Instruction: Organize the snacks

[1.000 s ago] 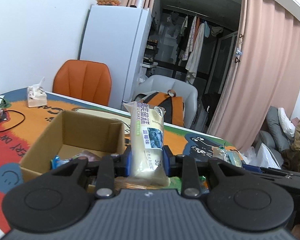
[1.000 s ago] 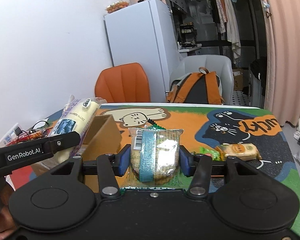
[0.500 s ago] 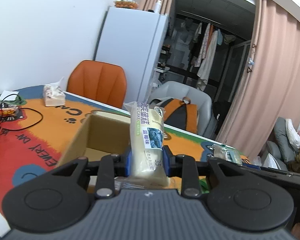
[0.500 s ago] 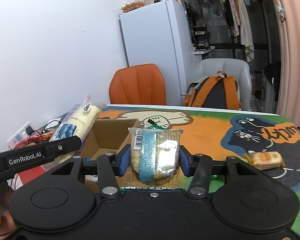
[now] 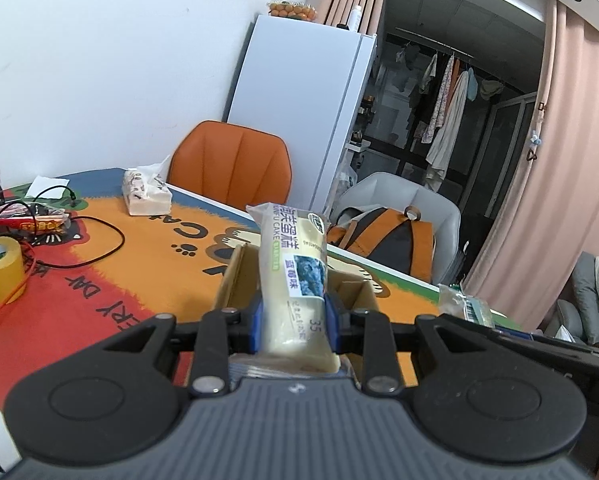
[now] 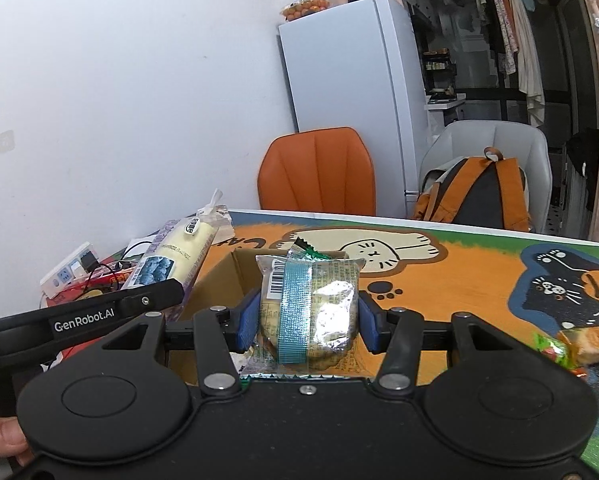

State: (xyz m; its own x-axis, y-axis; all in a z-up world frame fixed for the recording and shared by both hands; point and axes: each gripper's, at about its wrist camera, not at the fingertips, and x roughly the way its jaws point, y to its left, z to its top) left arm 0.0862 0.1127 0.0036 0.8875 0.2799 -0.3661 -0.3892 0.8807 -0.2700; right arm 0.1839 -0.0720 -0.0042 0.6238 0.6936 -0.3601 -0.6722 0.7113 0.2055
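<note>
Box [image 6: 219,280] lies just ahead, below both claws; left claw [image 5: 293,322] pinches the upright cake roll [image 5: 291,276], right claw [image 6: 307,322] pinches a foil snack pack [image 6: 309,304], both over the desk [image 6: 459,280].

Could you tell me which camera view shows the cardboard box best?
The right wrist view: the cardboard box shows its open top and inner walls behind the held foil snack packet. In the left wrist view the cake roll hides most of it.
</note>
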